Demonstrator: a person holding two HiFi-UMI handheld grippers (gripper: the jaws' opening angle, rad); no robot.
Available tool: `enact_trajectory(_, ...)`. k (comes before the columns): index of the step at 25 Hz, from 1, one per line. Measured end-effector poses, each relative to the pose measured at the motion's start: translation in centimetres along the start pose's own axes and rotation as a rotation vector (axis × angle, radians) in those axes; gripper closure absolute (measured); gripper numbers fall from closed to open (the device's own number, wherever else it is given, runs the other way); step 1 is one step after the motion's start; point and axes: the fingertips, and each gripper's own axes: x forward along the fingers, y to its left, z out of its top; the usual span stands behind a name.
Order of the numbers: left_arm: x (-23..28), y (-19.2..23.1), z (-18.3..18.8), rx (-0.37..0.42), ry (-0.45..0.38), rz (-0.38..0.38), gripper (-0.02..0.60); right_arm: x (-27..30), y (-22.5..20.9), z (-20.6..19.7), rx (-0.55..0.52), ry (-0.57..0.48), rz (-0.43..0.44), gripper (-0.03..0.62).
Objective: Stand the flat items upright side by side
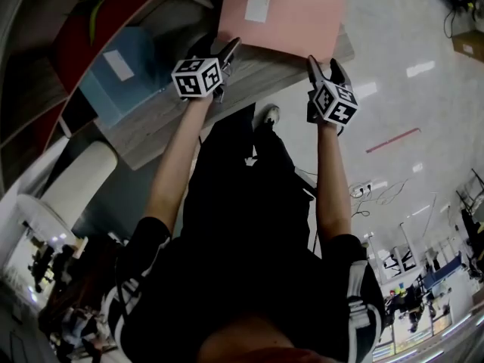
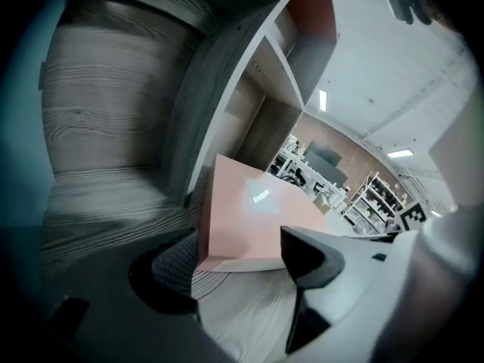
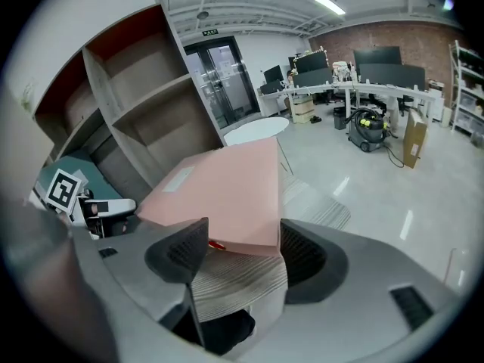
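Head view: pink folder lies flat on the shelf top, with a blue folder beside it. Left gripper and right gripper are at its near edge. White label unreadable.

Left gripper view: jaws wide apart, nothing pinched, pink folder edge just ahead.

Right gripper view: jaws apart, pink folder corner between them, not clamped. Looks light, stiff and slick, so pinch the near edge with both grippers. No brand legible.
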Motion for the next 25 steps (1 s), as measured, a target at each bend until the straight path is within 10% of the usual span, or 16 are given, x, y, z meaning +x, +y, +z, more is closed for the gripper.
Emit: enact_trajectory(25,-8.1,-4.5,-8.2,-0.034,-0.022,-0.005,0.252,-5.4,0.6,-4.0,-0.101,0.036,0.082,0.287)
